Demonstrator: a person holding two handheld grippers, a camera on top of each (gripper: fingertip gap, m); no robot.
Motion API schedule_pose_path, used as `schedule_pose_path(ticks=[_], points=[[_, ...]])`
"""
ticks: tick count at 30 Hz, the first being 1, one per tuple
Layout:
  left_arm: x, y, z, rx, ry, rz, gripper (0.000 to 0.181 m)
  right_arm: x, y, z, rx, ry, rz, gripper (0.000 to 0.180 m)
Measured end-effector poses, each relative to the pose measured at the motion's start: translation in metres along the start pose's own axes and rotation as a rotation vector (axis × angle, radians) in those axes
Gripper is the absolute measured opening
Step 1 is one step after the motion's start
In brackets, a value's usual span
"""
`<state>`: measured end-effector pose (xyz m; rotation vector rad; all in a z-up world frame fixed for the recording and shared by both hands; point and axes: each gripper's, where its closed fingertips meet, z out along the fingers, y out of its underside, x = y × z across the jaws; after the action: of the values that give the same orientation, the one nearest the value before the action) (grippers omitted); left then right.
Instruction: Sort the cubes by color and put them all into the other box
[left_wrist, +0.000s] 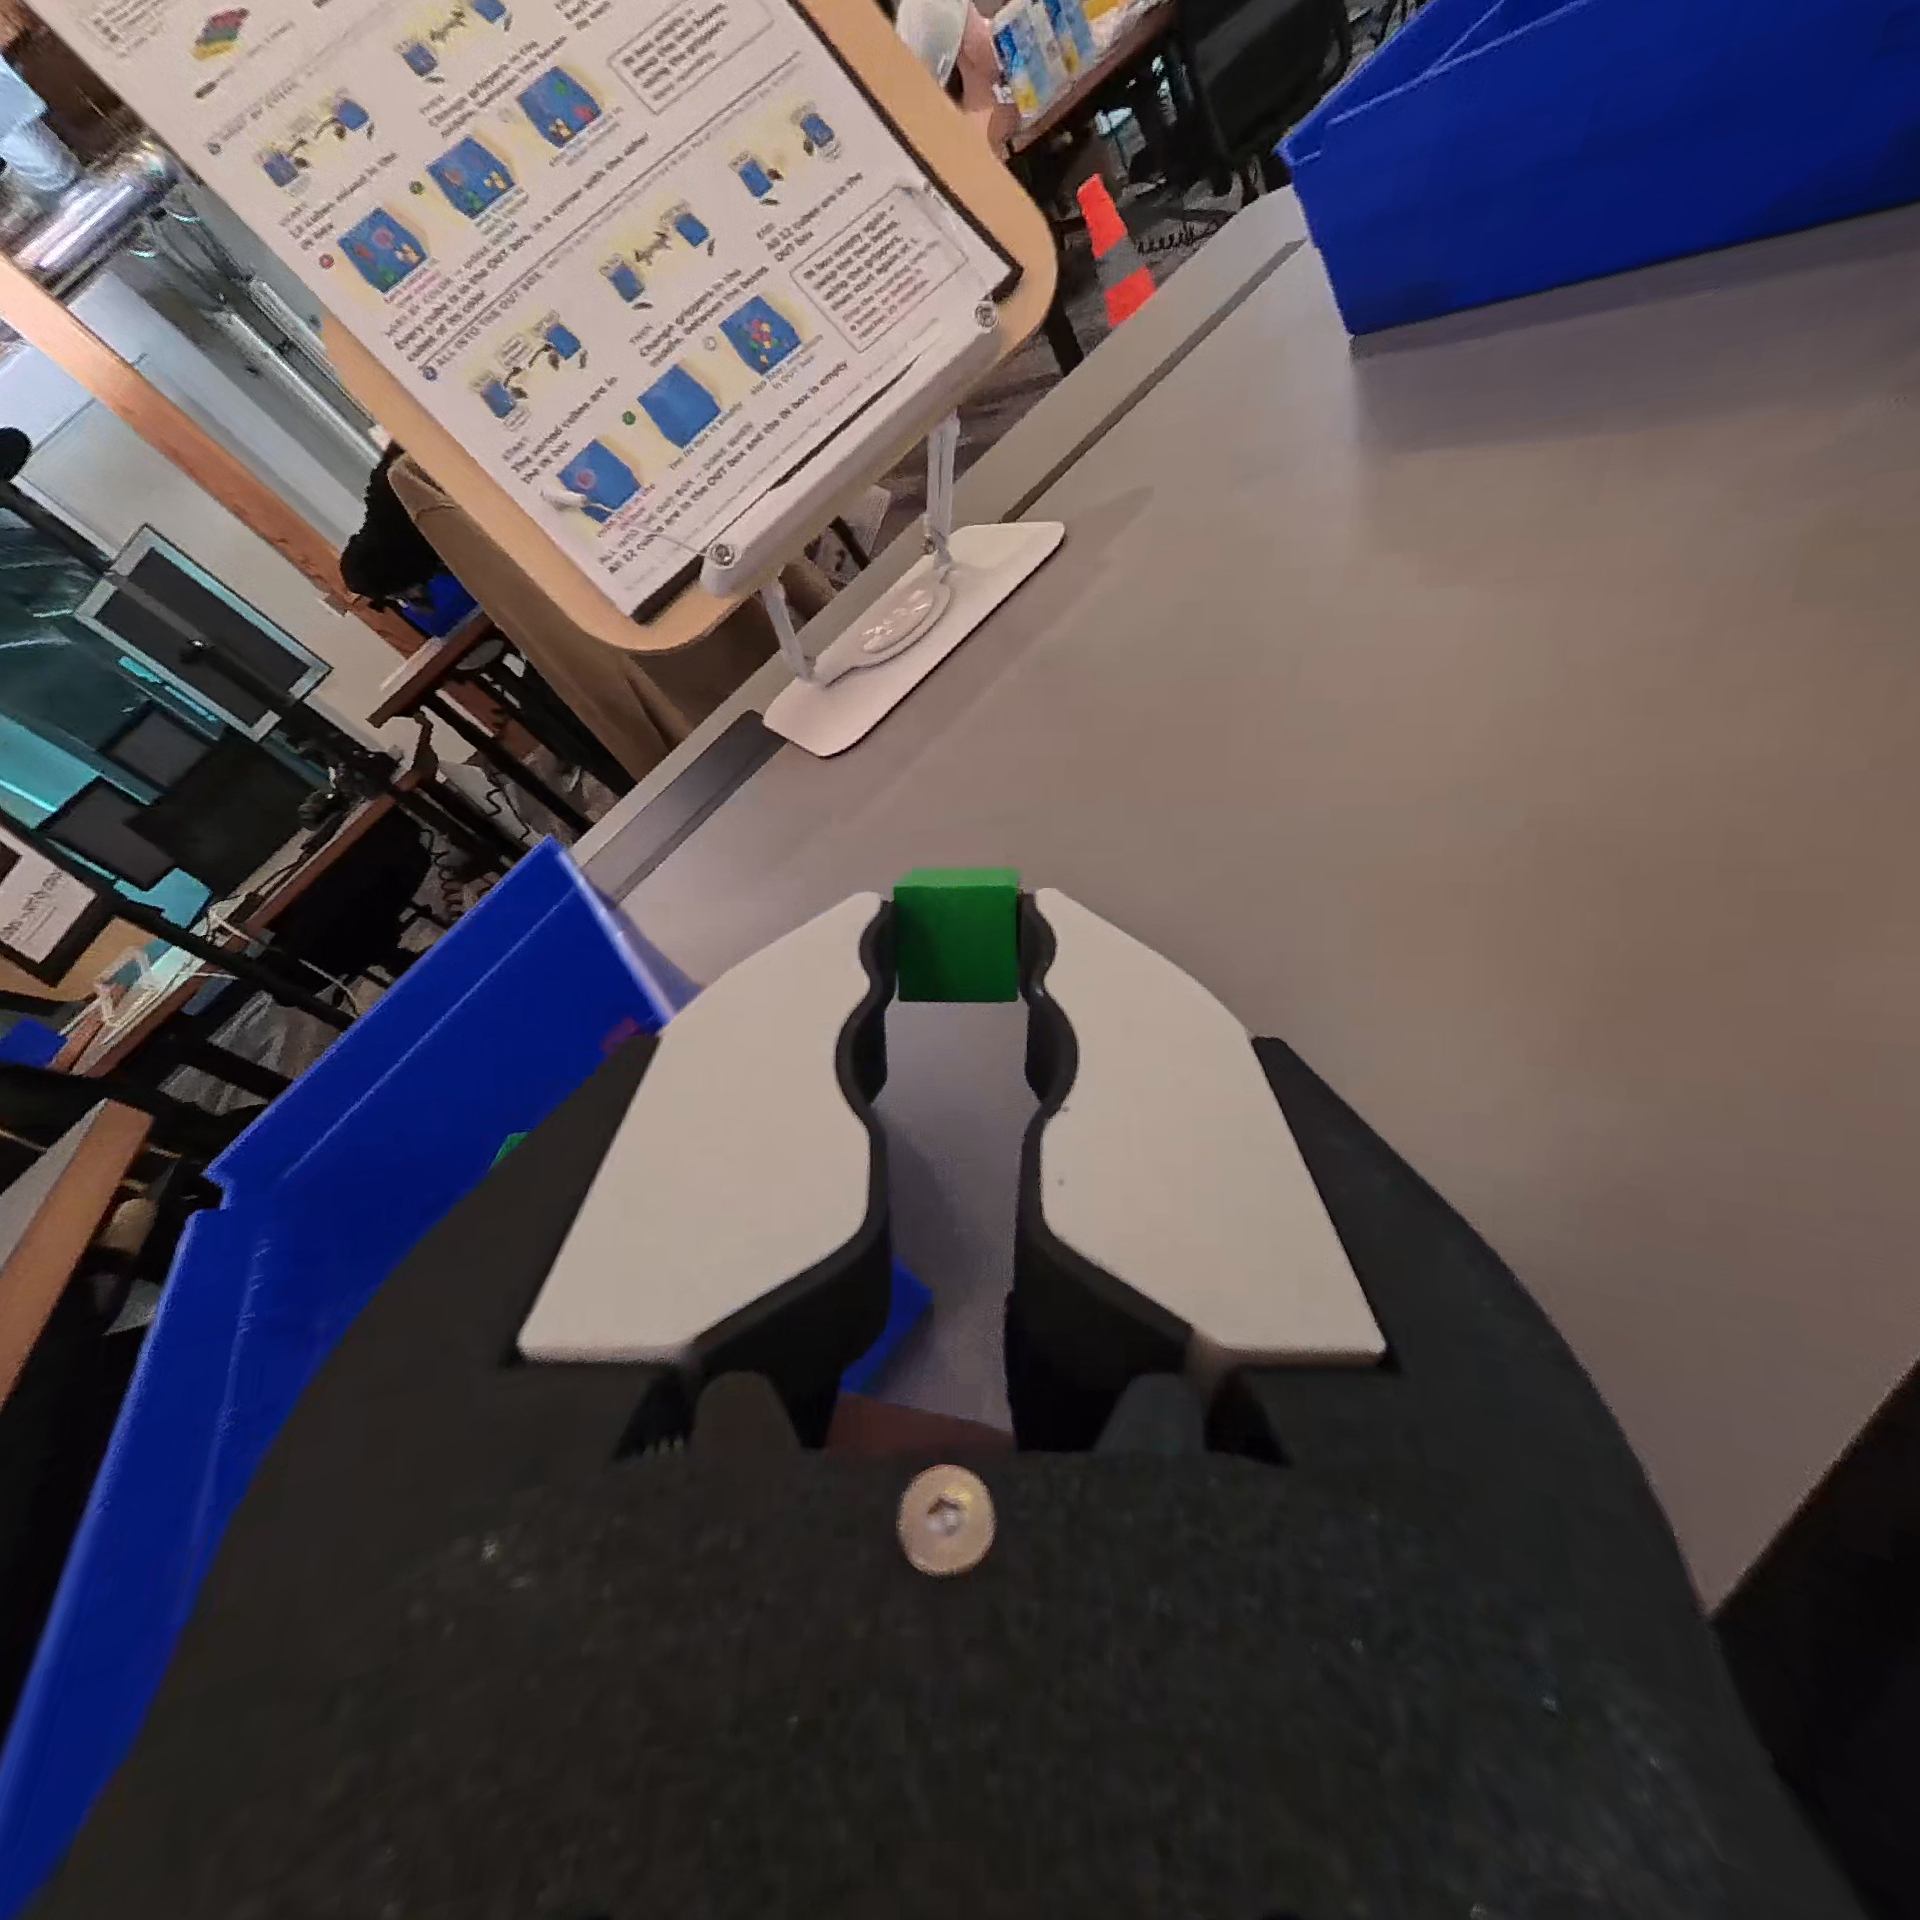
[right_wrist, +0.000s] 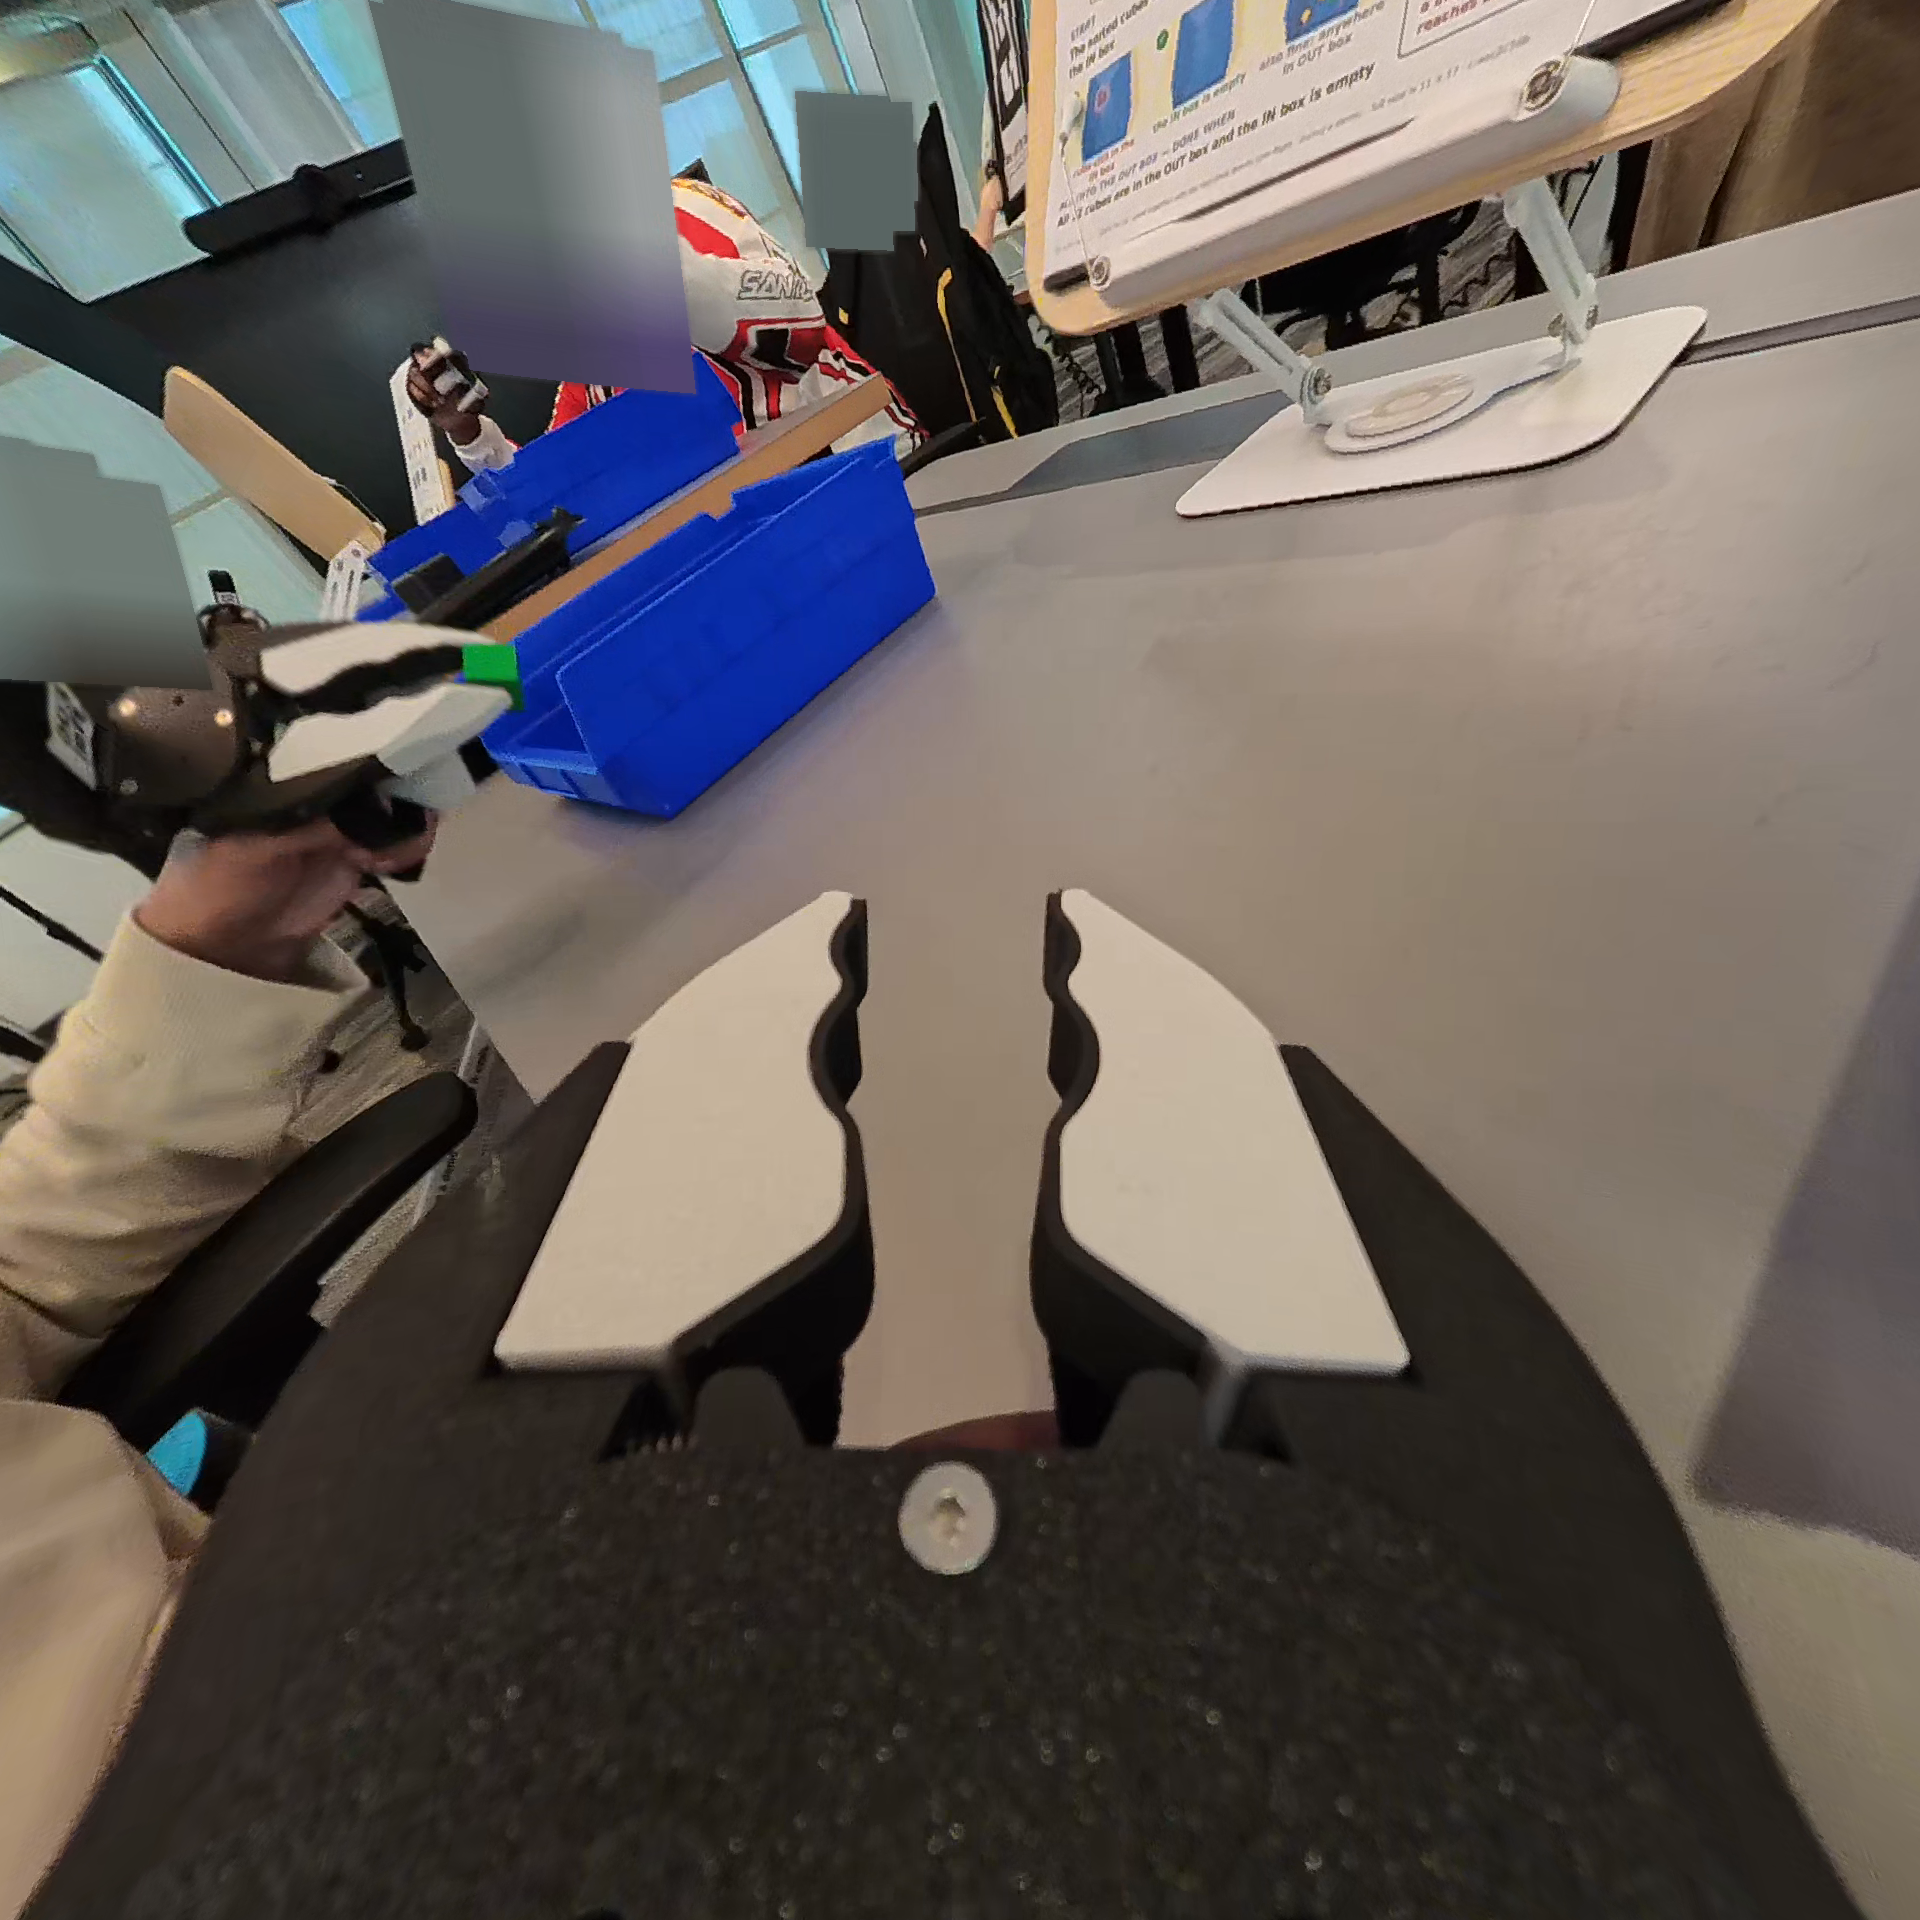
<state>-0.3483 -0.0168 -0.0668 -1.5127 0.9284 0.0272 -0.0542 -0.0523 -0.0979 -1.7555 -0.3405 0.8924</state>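
Observation:
My left gripper (left_wrist: 956, 920) is shut on a green cube (left_wrist: 954, 940), held at its fingertips above the grey table. It hangs by the near corner of a blue box (left_wrist: 343, 1164) at my left; a bit of green shows inside that box. A second blue box (left_wrist: 1621, 156) stands at the far right. In the right wrist view the left gripper (right_wrist: 488, 675) holds the green cube (right_wrist: 490, 663) over the blue box's (right_wrist: 727, 634) near end. My right gripper (right_wrist: 956, 914) is open and empty above the bare table.
A white stand (left_wrist: 914, 634) holding an instruction sheet (left_wrist: 582, 260) stands at the table's back edge; it also shows in the right wrist view (right_wrist: 1434, 426). A person's hand and cream sleeve (right_wrist: 166, 1039) hold the left gripper. People sit behind at other tables. An orange cone (left_wrist: 1112, 249) is on the floor. The gap from one gripper's tips to the other's is roughly 30 cm.

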Motion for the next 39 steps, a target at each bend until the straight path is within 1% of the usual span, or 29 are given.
schedule_pose_path(ticks=[3,5,7,9,11,12,14,17,18,19,22,24,26,27,28,30,32,33,35,37,38,39], points=[[0.016,-0.011,0.007,0.041,0.072,-0.013,0.022,-0.009,-0.013,0.016,-0.022,-0.084,0.037,0.036],[0.026,-0.034,0.014,0.127,0.156,-0.038,0.022,-0.026,-0.021,0.032,-0.062,-0.198,0.095,0.039],[0.045,-0.071,0.018,0.283,0.305,-0.046,0.022,-0.054,-0.030,0.047,-0.105,-0.412,0.264,0.041],[0.062,-0.104,0.022,0.415,0.440,-0.049,0.022,-0.086,-0.047,0.056,-0.130,-0.696,0.536,0.044],[0.076,-0.127,0.029,0.502,0.538,-0.059,0.022,-0.108,-0.060,0.062,-0.153,-0.928,0.758,0.043],[0.082,-0.135,0.034,0.523,0.573,-0.066,0.022,-0.116,-0.061,0.066,-0.172,-0.995,0.817,0.044],[0.094,-0.141,0.043,0.530,0.625,-0.070,0.022,-0.126,-0.055,0.076,-0.193,-1.032,0.855,0.046],[0.113,-0.141,0.050,0.540,0.668,-0.040,0.022,-0.127,-0.046,0.083,-0.205,-1.026,0.871,0.047],[0.118,-0.139,0.053,0.535,0.666,-0.029,0.022,-0.124,-0.045,0.082,-0.195,-1.029,0.874,0.031],[0.121,-0.137,0.056,0.522,0.658,-0.019,0.022,-0.121,-0.041,0.082,-0.202,-1.026,0.861,0.022],[0.129,-0.127,0.059,0.455,0.643,-0.017,0.022,-0.111,-0.031,0.081,-0.210,-0.967,0.838,0.022],[0.125,-0.126,0.054,0.427,0.606,-0.033,0.028,-0.107,-0.031,0.076,-0.198,-0.963,0.850,0.022],[0.111,-0.125,0.047,0.407,0.550,-0.110,0.035,-0.099,-0.031,0.068,-0.176,-0.918,0.806,0.022],[0.099,-0.119,0.046,0.373,0.504,-0.170,0.035,-0.094,-0.031,0.063,-0.164,-0.873,0.757,0.022],[0.087,-0.110,0.047,0.321,0.452,-0.249,0.040,-0.087,-0.029,0.059,-0.153,-0.814,0.691,0.022],[0.068,-0.088,0.047,0.224,0.374,-0.443,0.049,-0.073,-0.026,0.050,-0.122,-0.670,0.514,0.022],[0.059,-0.069,0.042,0.186,0.312,-0.602,0.049,-0.053,-0.021,0.041,-0.075,-0.473,0.307,0.022],[0.056,-0.058,0.040,0.169,0.263,-0.655,0.044,-0.040,-0.020,0.035,-0.046,-0.357,0.192,0.022],[0.054,-0.036,0.037,0.114,0.168,-0.703,0.040,-0.015,-0.021,0.018,0.020,-0.101,-0.044,0.022],[0.059,-0.020,0.037,0.059,0.120,-0.696,0.040,0.006,-0.023,-0.002,0.065,0.132,-0.229,0.022],[0.062,-0.017,0.037,0.046,0.117,-0.684,0.040,0.014,-0.023,-0.010,0.071,0.217,-0.294,0.022],[0.067,-0.017,0.038,0.041,0.131,-0.670,0.039,0.019,-0.021,-0.015,0.064,0.267,-0.342,0.022]])
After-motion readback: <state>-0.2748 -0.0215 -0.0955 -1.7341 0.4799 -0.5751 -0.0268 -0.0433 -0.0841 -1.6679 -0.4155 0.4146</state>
